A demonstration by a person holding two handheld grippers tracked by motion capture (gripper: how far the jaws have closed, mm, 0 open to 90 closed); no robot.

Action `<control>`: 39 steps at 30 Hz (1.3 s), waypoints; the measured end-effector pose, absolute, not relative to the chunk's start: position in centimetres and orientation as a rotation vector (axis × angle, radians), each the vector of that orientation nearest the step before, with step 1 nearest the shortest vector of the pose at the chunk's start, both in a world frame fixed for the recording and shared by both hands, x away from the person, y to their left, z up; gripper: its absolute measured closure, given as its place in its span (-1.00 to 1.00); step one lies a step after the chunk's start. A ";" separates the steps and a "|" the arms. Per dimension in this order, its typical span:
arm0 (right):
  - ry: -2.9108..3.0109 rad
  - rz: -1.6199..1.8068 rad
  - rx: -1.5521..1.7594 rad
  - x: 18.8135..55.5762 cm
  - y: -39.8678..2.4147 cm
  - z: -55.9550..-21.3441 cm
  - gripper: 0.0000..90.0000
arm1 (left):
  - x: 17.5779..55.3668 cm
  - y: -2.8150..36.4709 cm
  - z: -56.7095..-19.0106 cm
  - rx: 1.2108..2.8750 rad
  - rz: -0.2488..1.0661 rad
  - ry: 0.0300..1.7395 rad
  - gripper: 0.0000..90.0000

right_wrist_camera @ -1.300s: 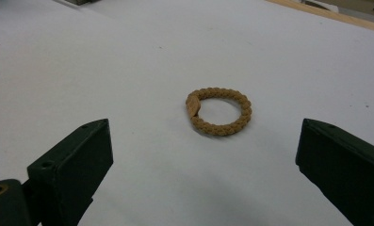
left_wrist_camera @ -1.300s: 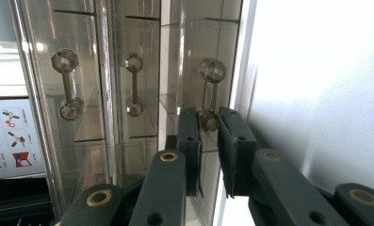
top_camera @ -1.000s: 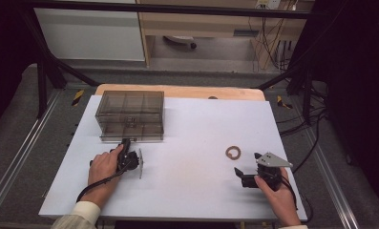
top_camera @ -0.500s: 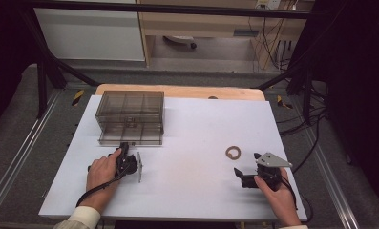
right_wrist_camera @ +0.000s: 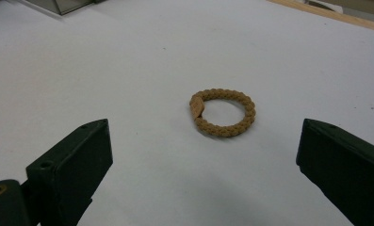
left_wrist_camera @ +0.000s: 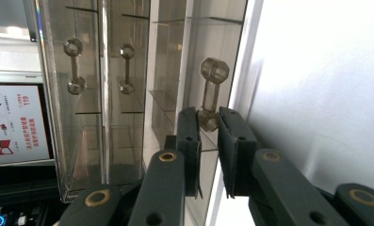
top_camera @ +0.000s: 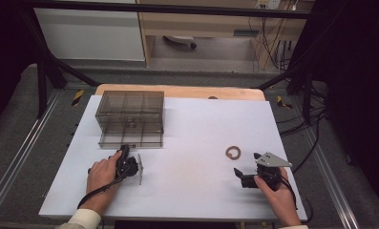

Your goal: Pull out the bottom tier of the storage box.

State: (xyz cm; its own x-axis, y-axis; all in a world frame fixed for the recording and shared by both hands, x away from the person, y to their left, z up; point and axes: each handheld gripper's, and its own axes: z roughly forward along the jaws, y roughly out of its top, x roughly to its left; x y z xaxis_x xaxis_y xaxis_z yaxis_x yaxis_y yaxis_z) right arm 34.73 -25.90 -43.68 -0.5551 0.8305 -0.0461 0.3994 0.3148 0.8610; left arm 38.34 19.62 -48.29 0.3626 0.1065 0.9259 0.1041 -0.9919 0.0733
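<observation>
We find that the left gripper (top_camera: 130, 164) has drawn back a little from the drawer cabinet (top_camera: 131, 118) since the earlier high-view frames, and the clear drawer front (top_camera: 140, 168) it grips now stands further out from the cabinet's near face. In the left gripper view its jaws are clamped on the lower knob of the drawer handle (left_wrist_camera: 212, 96), the pads pressing it from both sides. We judge that the bottom drawer is being pulled open and is partly out; how far, we cannot establish, because the drawer walls are transparent and barely separate from the white table (top_camera: 196, 133).

The right gripper (top_camera: 244, 177) has not shifted between frames. Its jaws stand wide apart with nothing between them, resting on the table well to the right of the cabinet. The braided brown ring (right_wrist_camera: 222, 112) lies flat just ahead of those jaws, on the cabinet side of them, untouched. We take it as the item meant for the drawer, so that step is not yet begun.

Hidden or doubtful: the left hand (top_camera: 101, 174) covers most of its gripper in the high view. The cabinet's inner dividers blur into reflections. Whether any compartment holds something we cannot tell. A poster beyond the cabinet is cut off and unreadable.
</observation>
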 end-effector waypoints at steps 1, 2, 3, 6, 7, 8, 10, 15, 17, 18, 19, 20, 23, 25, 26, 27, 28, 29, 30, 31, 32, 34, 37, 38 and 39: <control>2.098 1.166 1.085 34.7 -25.9 -43.7 -0.90 | 38.2 19.5 -48.2 2.595 1.753 0.202 0.75; 2.098 1.166 1.084 34.7 -25.9 -43.7 -0.90 | 38.1 19.5 -48.2 2.597 1.746 0.208 0.75; 2.098 1.166 1.084 34.7 -25.9 -43.6 -0.90 | 38.0 19.4 -48.1 2.600 1.742 0.207 0.75; 2.101 1.168 1.081 34.7 -25.9 -43.6 -0.90 | 37.9 19.4 -48.1 2.607 1.741 0.207 0.75; 2.104 1.167 1.079 34.7 -25.8 -43.6 -0.90 | 37.8 19.5 -48.1 2.608 1.740 0.210 0.75; 2.105 1.167 1.079 34.7 -25.8 -43.6 -0.90 | 37.8 19.5 -48.1 2.612 1.740 0.212 0.75; 2.107 1.168 1.078 34.7 -25.8 -43.6 -0.90 | 37.7 19.5 -48.1 2.617 1.736 0.214 0.75; 2.104 1.167 1.078 34.6 -25.8 -43.6 -0.90 | 37.7 19.9 -48.0 2.614 1.698 0.237 0.74; 2.103 1.166 1.080 34.6 -25.7 -43.6 -0.90 | 37.6 20.1 -48.0 2.614 1.672 0.229 0.73; 2.102 1.168 1.080 34.6 -25.7 -43.6 -0.90 | 37.6 20.1 -48.1 2.619 1.672 0.221 0.73; 2.102 1.168 1.080 34.6 -25.7 -43.6 -0.90 | 37.5 20.1 -48.1 2.618 1.673 0.217 0.73; 2.102 1.167 1.081 34.6 -25.7 -43.6 -0.90 | 37.5 20.1 -48.1 2.617 1.671 0.220 0.73; 2.099 1.171 1.087 34.6 -25.7 -43.6 -0.90 | 37.5 20.2 -48.1 2.612 1.669 0.222 0.73; 2.097 1.172 1.090 34.6 -25.8 -43.6 -0.90 | 37.5 20.2 -48.0 2.610 1.665 0.220 0.73; 2.098 1.173 1.089 34.6 -25.8 -43.6 -0.90 | 37.5 20.2 -48.0 2.610 1.663 0.220 0.73; 2.100 1.172 1.088 34.6 -25.7 -43.6 -0.90 | 37.5 20.2 -48.0 2.611 1.664 0.220 0.73; 2.101 1.169 1.086 34.6 -25.7 -43.6 -0.90 | 37.5 20.1 -48.0 2.612 1.665 0.220 0.73; 2.100 1.172 1.090 34.6 -25.7 -43.6 -0.90 | 37.5 20.1 -48.0 2.618 1.664 0.223 0.73; 2.099 1.173 1.094 34.6 -25.8 -43.6 -0.90 | 37.5 20.1 -48.0 2.620 1.665 0.226 0.73; 2.097 1.175 1.097 34.6 -25.8 -43.6 -0.90 | 37.4 20.0 -48.0 2.623 1.665 0.231 0.73; 2.095 1.174 1.098 34.6 -25.8 -43.6 -0.90 | 37.4 20.0 -48.0 2.622 1.664 0.229 0.73; 2.096 1.171 1.102 34.6 -25.8 -43.6 -0.90 | 37.3 20.0 -47.9 2.617 1.659 0.220 0.74; 2.089 1.172 1.095 34.5 -25.7 -43.5 -0.90 | 37.2 20.0 -47.8 2.626 1.660 0.218 0.76; 2.091 1.171 1.093 34.5 -25.7 -43.5 -0.90 | 37.2 20.1 -47.8 2.628 1.651 0.234 0.76; 2.092 1.170 1.091 34.5 -25.6 -43.5 -0.90 | 37.2 20.3 -47.8 2.633 1.648 0.245 0.75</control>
State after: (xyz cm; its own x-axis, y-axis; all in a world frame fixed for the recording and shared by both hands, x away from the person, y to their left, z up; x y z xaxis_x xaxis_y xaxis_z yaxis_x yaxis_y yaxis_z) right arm 34.55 -25.63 -43.48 -0.5524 0.8326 -0.0413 0.4005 0.3085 0.8628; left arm 37.18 20.29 -47.78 0.4283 0.1466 0.8917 0.1188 -0.9873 0.1053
